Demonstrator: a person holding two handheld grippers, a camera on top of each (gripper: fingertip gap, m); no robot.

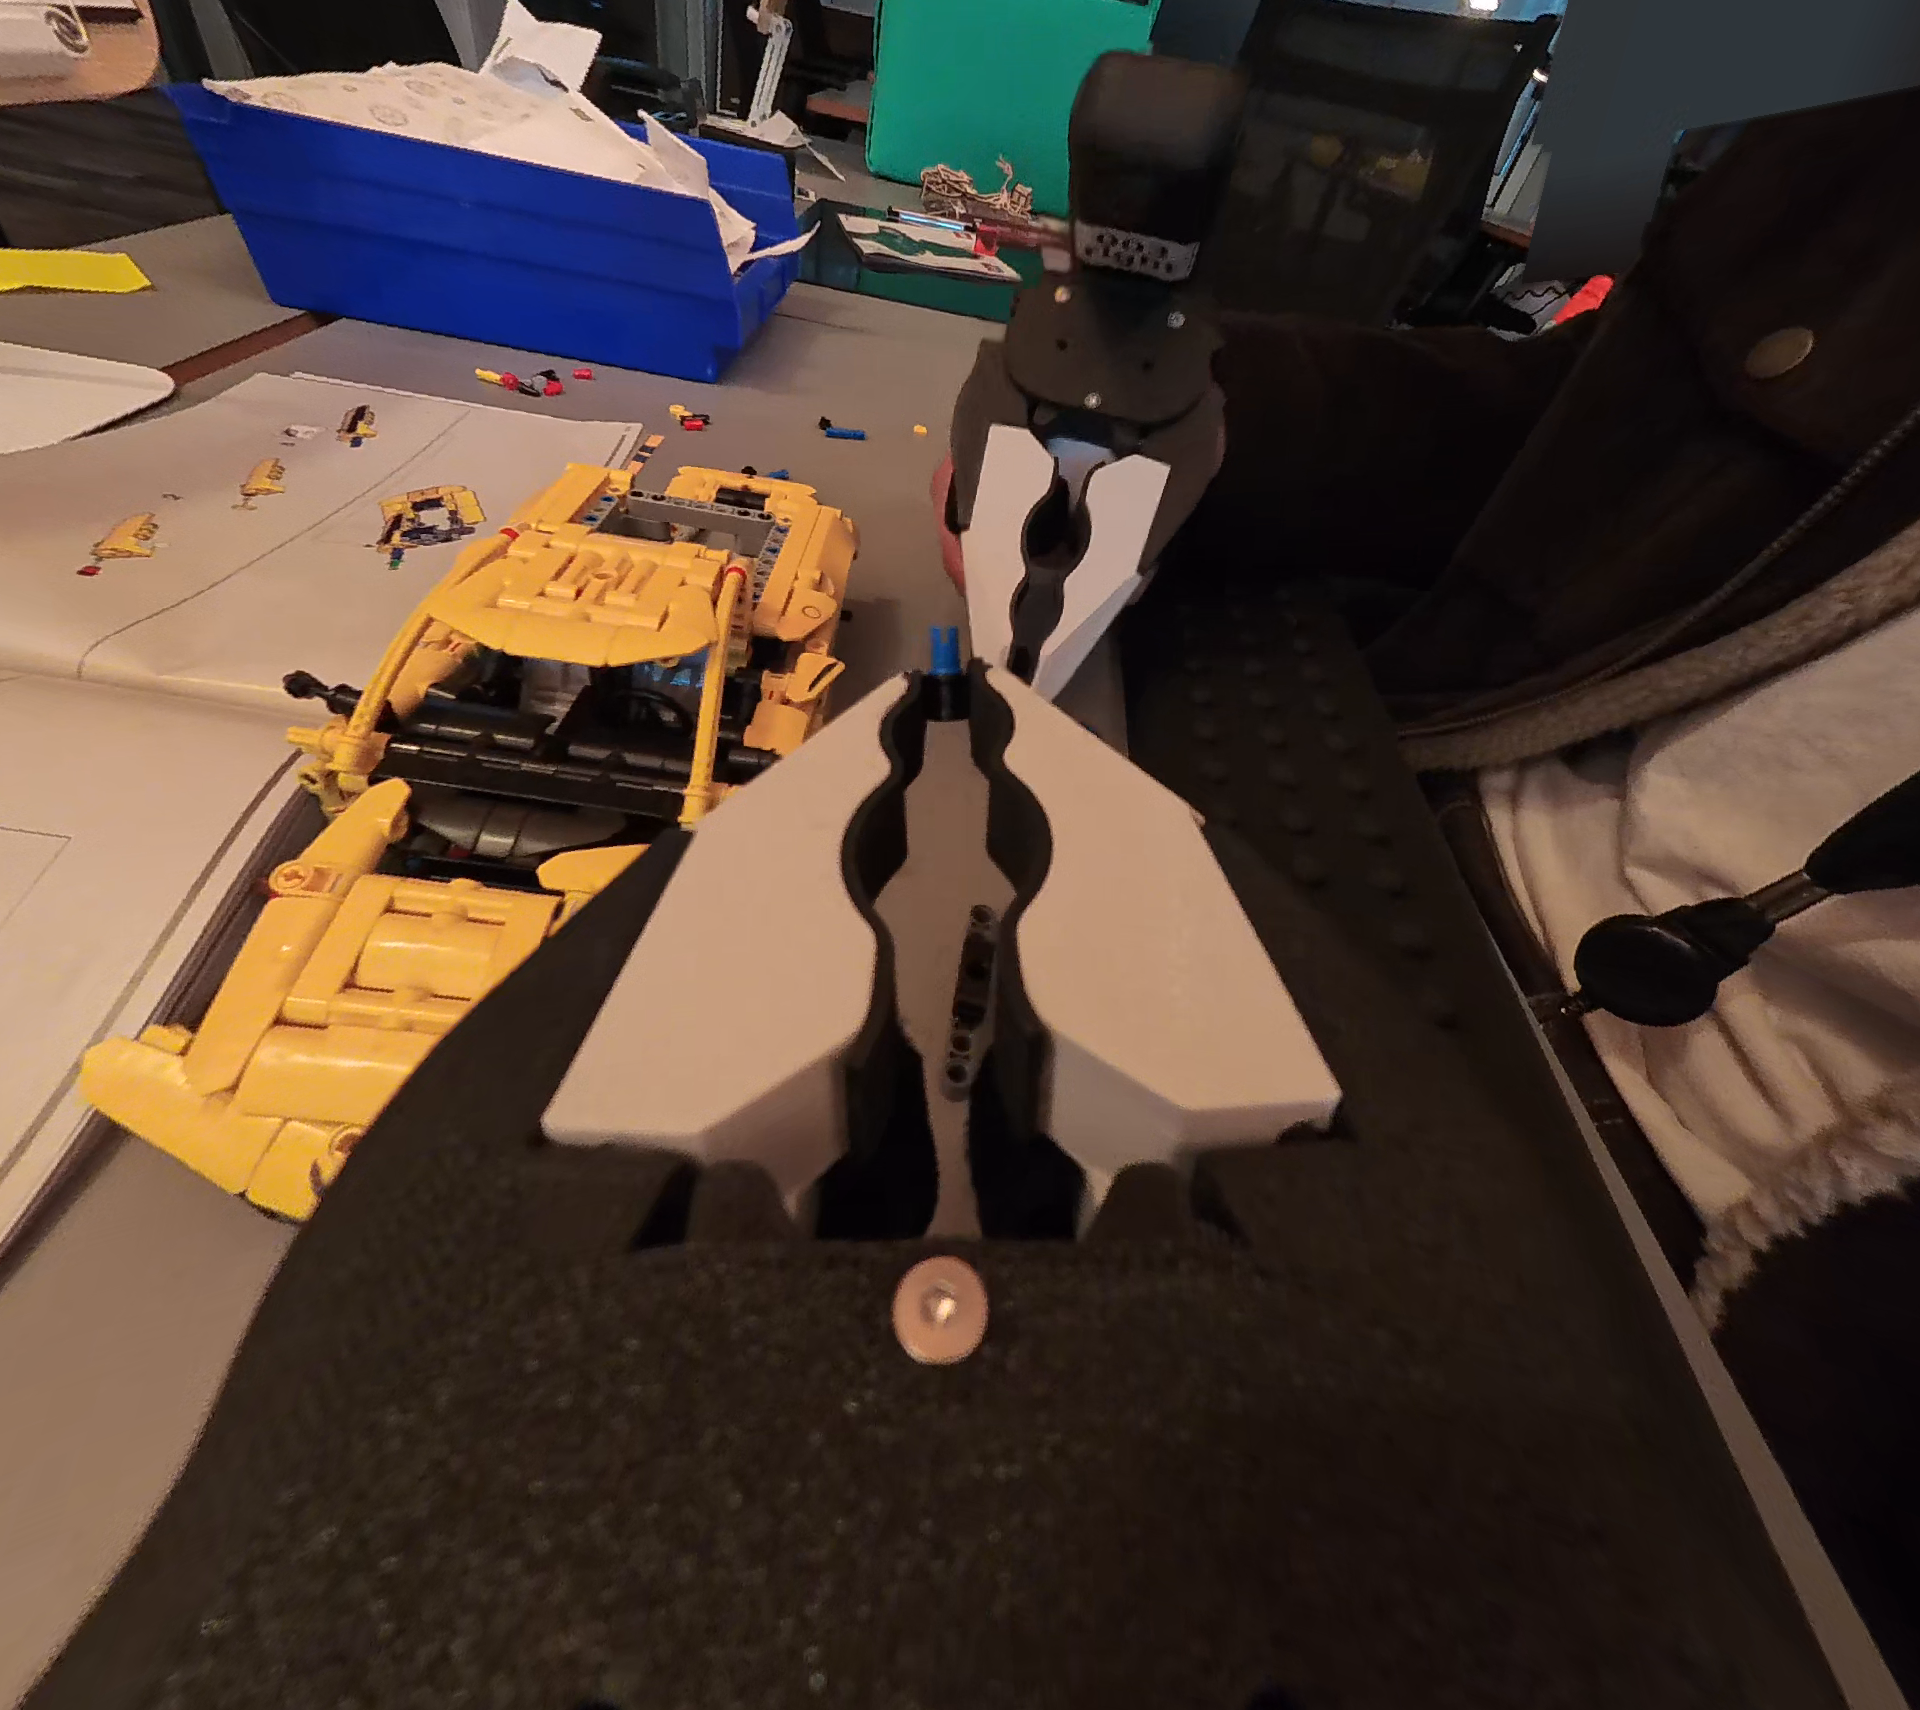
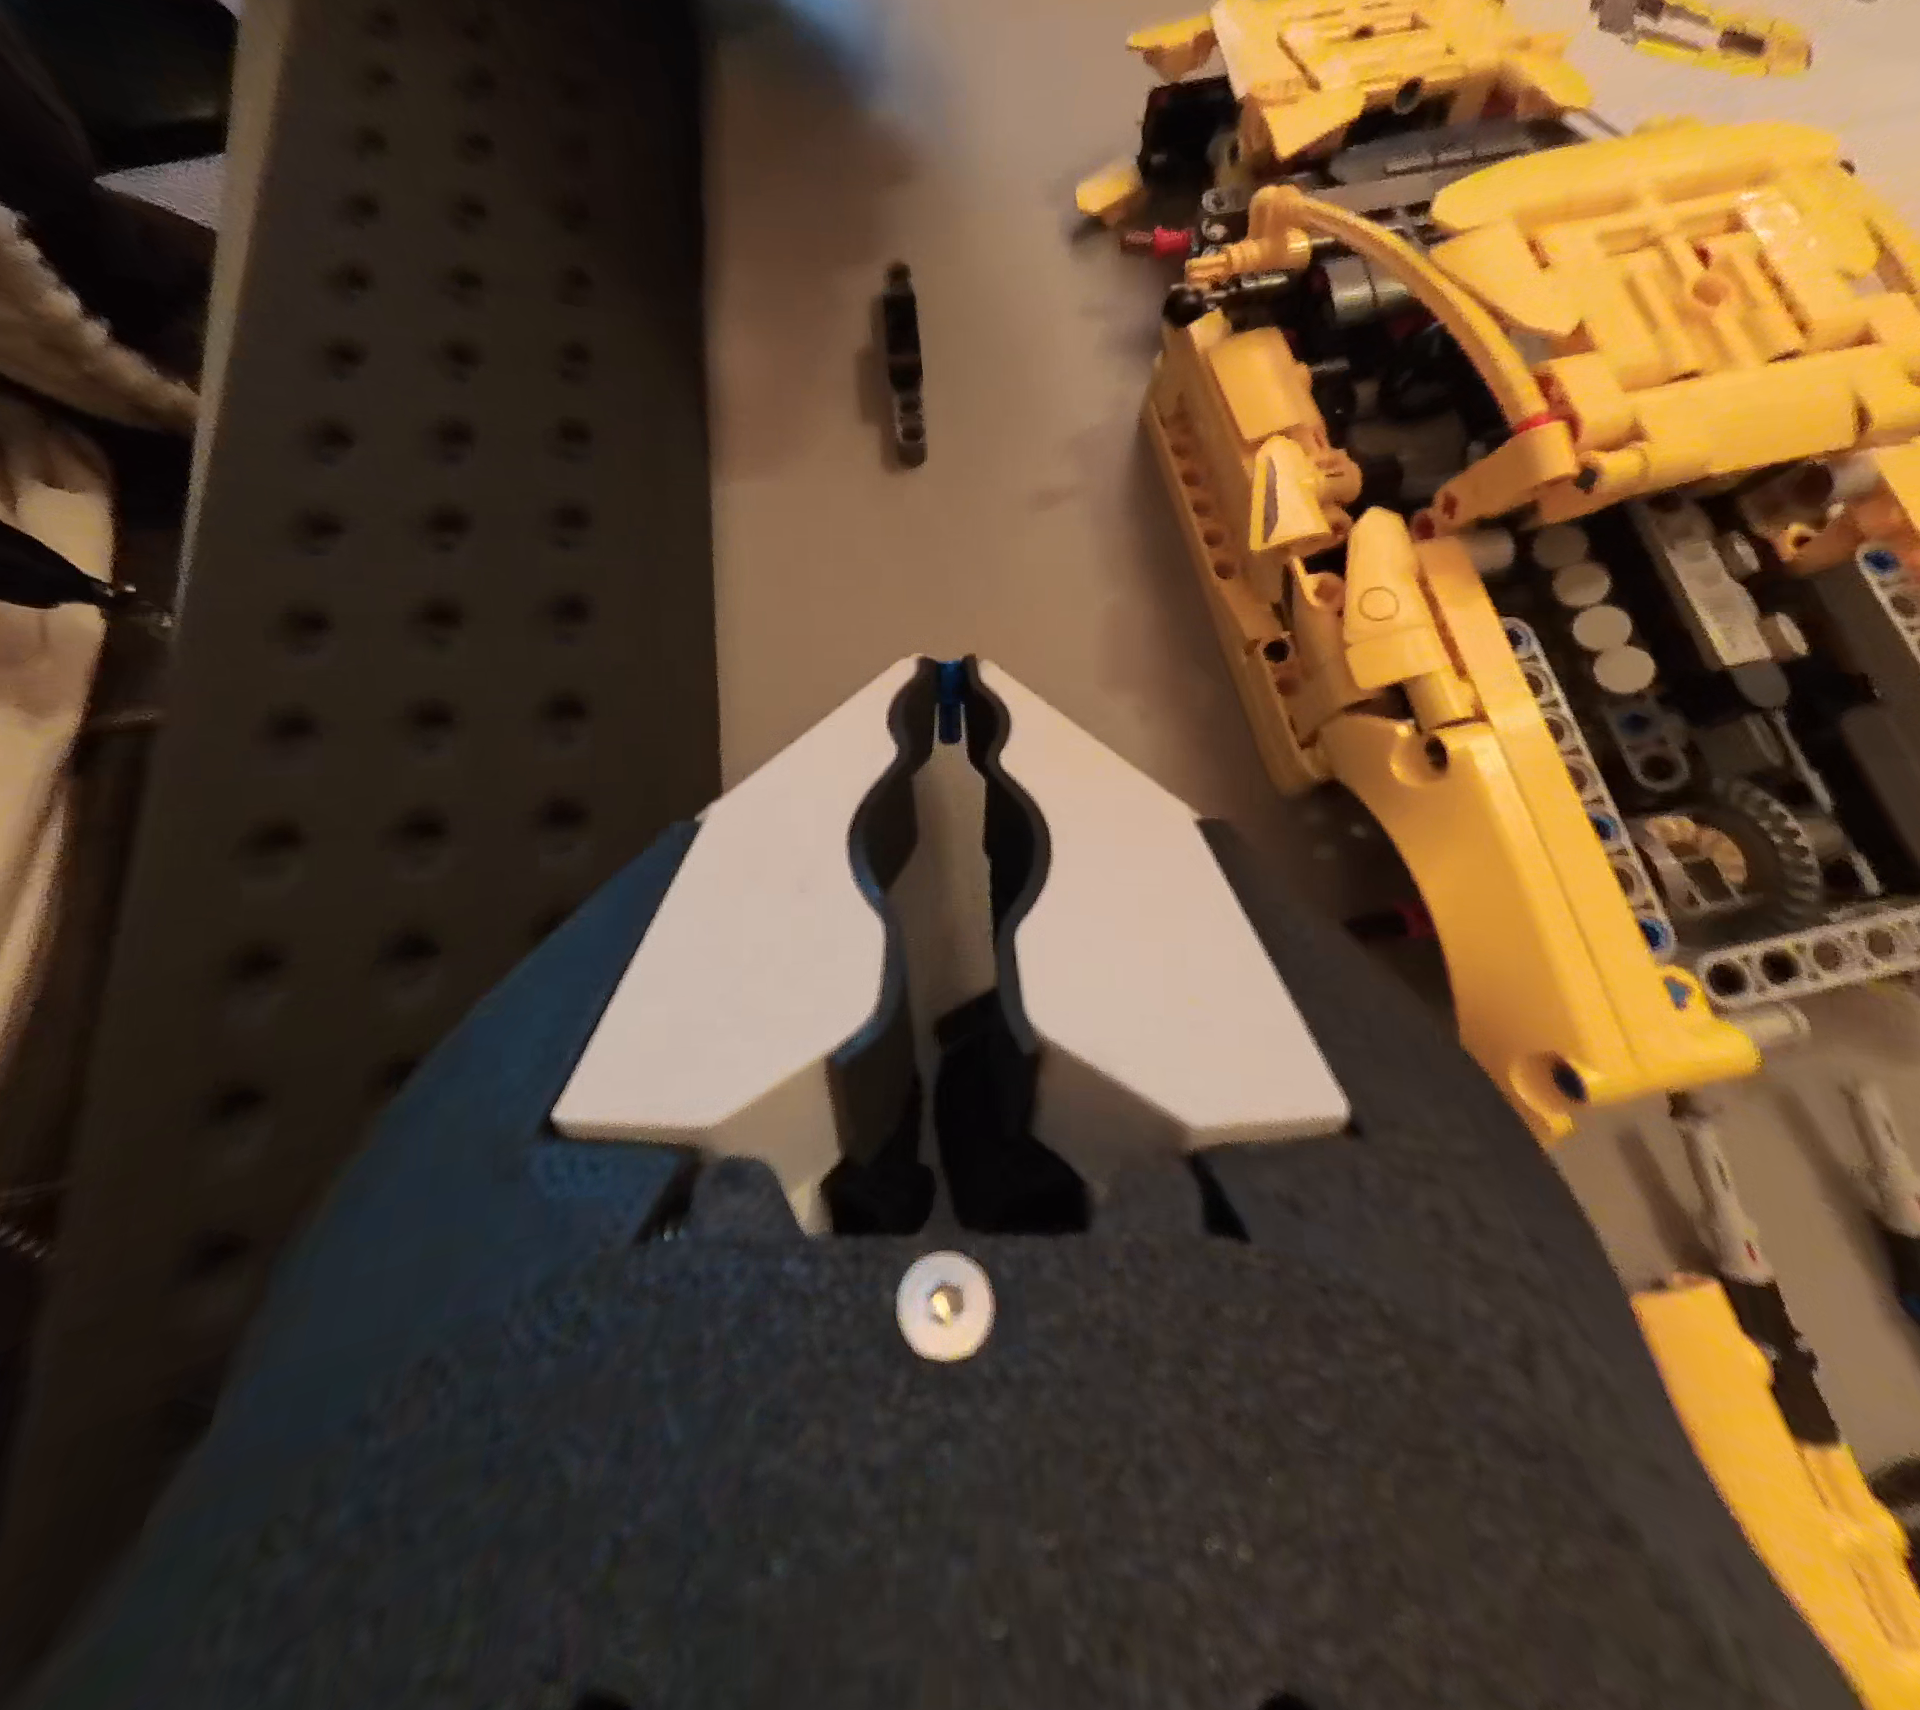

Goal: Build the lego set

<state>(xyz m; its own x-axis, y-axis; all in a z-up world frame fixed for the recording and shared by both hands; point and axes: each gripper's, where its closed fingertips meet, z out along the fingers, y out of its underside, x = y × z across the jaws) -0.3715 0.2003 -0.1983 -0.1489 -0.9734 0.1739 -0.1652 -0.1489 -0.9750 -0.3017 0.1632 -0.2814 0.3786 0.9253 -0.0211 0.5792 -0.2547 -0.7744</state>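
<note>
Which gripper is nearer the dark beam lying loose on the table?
Left, probably. The left gripper hangs directly over the dark beam, seen between its fingers; the right gripper sits short of it, bare table between.

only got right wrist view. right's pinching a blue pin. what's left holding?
Observer: Left gripper is shut on a black piece with a blue end sticking out.
Operator: Where's right gripper, with its blue pin, relative to that?
Observer: In the left wrist view its tips show just right of left's; depth unclear.
Operator: Any spare parts around?
Observer: Loose parts lie past the car, in front of a blue bin.
</note>
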